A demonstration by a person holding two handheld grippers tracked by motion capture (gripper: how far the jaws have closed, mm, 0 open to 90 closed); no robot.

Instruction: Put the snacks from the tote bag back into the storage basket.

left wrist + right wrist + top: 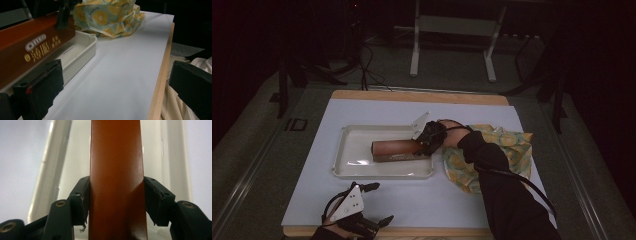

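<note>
A long reddish-brown box lies lengthwise over the white tray, its right end clamped by my right gripper. In the right gripper view both black pads press the sides of the box, with the tray below. Near the table's front edge my left gripper stands open, nothing between its jaws. The left gripper view looks past its own jaws at the box, which bears white lettering, and at the tray's corner.
A yellow patterned cloth lies bunched to the right of the tray, under my right forearm; it also shows in the left gripper view. A pale sheet covers the wooden board. Dark floor and a metal stand lie beyond.
</note>
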